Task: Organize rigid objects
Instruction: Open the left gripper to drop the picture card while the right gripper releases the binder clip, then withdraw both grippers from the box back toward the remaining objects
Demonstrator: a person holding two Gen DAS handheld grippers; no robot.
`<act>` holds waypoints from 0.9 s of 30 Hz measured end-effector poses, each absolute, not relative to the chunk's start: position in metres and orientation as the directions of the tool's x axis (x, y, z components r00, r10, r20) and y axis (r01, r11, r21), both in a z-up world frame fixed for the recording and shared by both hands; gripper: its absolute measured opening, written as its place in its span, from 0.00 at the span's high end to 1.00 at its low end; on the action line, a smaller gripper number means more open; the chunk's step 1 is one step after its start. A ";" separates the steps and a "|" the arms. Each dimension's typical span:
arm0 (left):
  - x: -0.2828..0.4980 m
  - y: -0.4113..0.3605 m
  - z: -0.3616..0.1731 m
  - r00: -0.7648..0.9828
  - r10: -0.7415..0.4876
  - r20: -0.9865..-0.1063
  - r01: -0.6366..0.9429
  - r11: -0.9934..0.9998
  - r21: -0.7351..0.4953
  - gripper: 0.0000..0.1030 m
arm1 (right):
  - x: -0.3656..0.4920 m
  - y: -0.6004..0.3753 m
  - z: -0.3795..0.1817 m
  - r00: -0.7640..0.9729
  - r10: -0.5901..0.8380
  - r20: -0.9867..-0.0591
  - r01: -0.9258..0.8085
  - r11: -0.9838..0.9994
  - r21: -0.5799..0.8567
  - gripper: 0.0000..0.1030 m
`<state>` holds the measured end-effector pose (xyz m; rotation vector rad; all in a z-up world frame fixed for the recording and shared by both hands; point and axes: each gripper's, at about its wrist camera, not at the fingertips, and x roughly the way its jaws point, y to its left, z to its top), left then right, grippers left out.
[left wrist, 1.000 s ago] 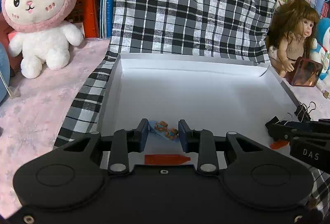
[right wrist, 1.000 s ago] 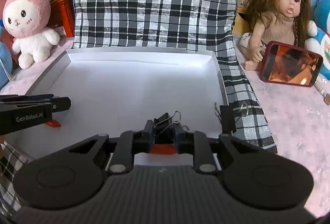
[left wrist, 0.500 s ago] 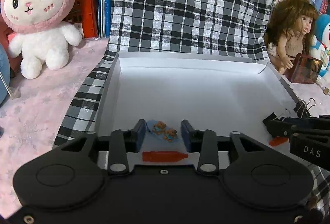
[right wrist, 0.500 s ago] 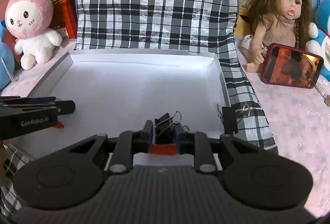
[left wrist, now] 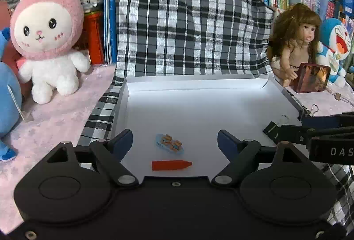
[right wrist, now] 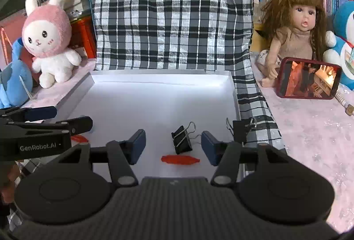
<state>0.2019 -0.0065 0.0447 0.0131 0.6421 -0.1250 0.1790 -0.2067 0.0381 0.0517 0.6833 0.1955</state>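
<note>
While both grippers are held low over the white tray, nothing is gripped. The left gripper is spread wide, and a small blue hair clip is seen on the tray floor between its fingers — untouched. The right gripper is likewise parted around a black binder clip, and a second binder clip is seated on the tray's right wall.

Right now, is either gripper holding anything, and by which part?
Nothing is held. The left gripper is open around the small blue clip lying in the white box; the right gripper is open around the black binder clip.
</note>
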 end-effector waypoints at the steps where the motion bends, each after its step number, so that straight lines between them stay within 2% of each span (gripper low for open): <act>1: 0.197 -0.007 0.045 0.801 -0.114 -0.588 0.126 0.992 -0.021 0.17 | 0.176 -0.207 0.039 0.762 0.198 -0.617 -0.167 0.980 0.109 0.26; 5: 0.176 -0.010 0.047 0.833 -0.110 -0.542 0.144 0.989 0.019 0.13 | 0.161 -0.208 0.042 0.776 0.205 -0.596 -0.188 0.978 0.093 0.19; 9: 0.157 -0.013 0.049 0.850 -0.123 -0.512 0.171 0.984 0.047 0.11 | 0.146 -0.209 0.044 0.785 0.222 -0.578 -0.204 0.974 0.097 0.17; 19: 0.117 -0.008 0.047 0.836 -0.190 -0.516 0.216 0.976 -0.009 0.10 | 0.110 -0.210 0.044 0.807 0.238 -0.540 -0.227 0.970 0.088 0.14; 27: 0.087 -0.004 0.043 0.840 -0.204 -0.502 0.229 0.973 -0.012 0.10 | 0.077 -0.205 0.039 0.838 0.222 -0.499 -0.246 0.969 0.018 0.11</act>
